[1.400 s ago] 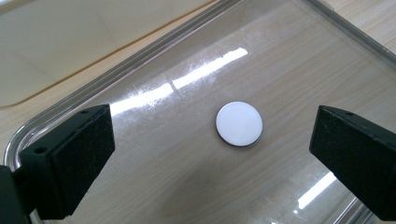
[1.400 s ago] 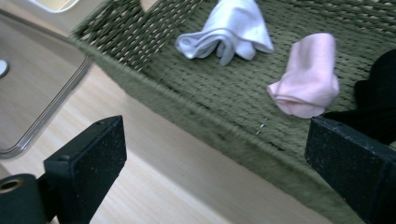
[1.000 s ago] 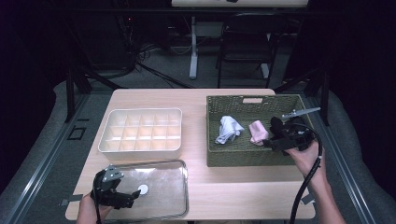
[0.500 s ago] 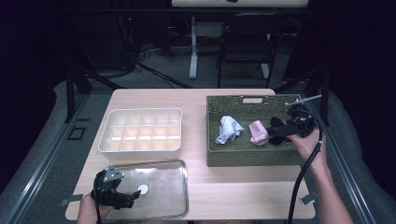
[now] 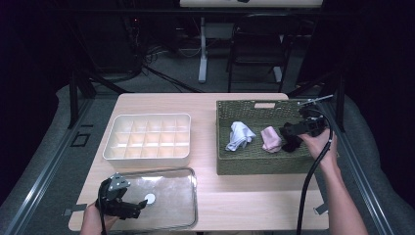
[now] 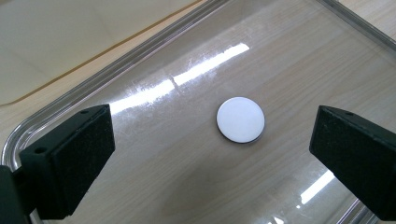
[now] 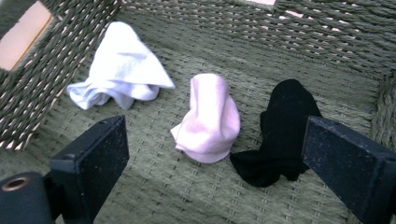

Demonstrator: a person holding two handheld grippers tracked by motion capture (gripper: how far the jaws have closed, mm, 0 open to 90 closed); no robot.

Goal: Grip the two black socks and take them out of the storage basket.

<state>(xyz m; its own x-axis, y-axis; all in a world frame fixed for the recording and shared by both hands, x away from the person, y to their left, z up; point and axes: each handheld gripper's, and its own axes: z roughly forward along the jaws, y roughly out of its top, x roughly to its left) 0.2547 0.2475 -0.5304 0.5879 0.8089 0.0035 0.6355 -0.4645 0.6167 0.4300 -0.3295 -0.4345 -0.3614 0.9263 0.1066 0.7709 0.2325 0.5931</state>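
Right gripper [image 7: 215, 177] poised inside the woven basket [image 5: 254, 105], jaws spread wide and holding nothing.
A pink sock [image 7: 208, 119] lies on the basket floor between the jaws, a black sock [image 7: 285, 130] touching it, a white sock [image 7: 121, 67] apart. The left gripper [image 6: 210, 158], equally wide, hovers over the clear lid [image 5: 169, 205] and its white disc [image 6: 240, 119] on the surface [image 5: 195, 103].

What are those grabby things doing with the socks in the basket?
A person holds a grabber in each hand. The right gripper is inside the woven basket, open, aimed at three bundled socks: a white sock, a pink sock and a black sock. None is grabbed yet. The left gripper hovers open over a clear lid with a round white knob. An empty divided box sits nearby.
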